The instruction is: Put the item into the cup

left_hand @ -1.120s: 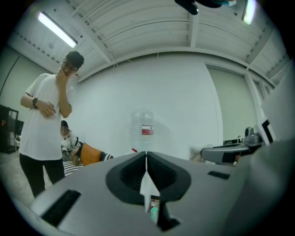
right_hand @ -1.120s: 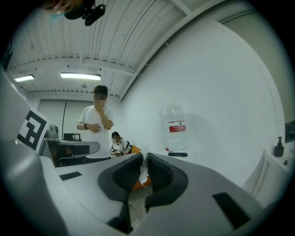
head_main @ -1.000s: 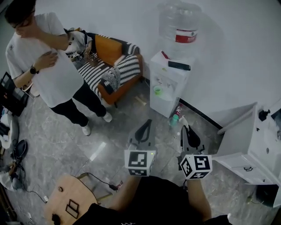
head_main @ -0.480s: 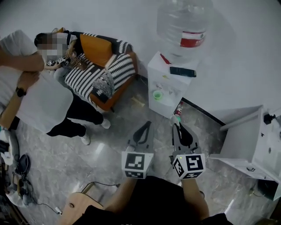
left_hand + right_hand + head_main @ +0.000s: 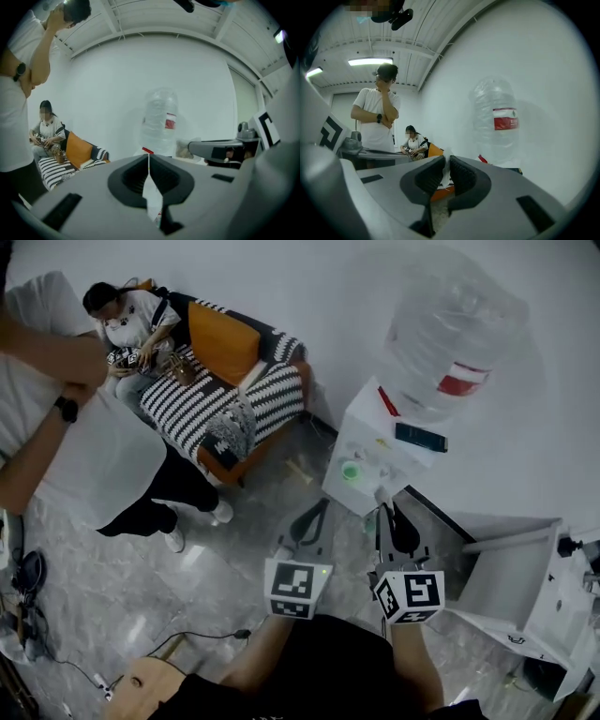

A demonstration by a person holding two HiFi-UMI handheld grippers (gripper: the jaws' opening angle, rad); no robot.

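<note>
1. Your left tongs [image 5: 148,155] are clenched. The tips meet and nothing sits between them.
2. Your right tongs [image 5: 447,158] are clenched on a small white item [image 5: 380,494] that pokes out past the tips. It is too small to make out its shape or long axis.
3. The green cup [image 5: 351,471] stands in the tap recess of the water dispenser [image 5: 370,442]. It is ahead of both tongs and apart from them, between their two lines and a little left of the right tips. Neither tool is plainly nearer, but the right one carries the load, so the delivery falls to it.
4. Judged obstruction: the recess closes over the cup from above. The item likely has to go in from the front, under that overhang, rather than straight down.
5. The large bottle [image 5: 450,343] and a phone [image 5: 420,437] sit on top of the dispenser, above and right of the cup and off the approach line.
6. A standing person [image 5: 84,456] and a sofa [image 5: 225,390] lie left of the left tongs, well apart. A white cabinet [image 5: 525,587] lies right of the right tongs.
</note>
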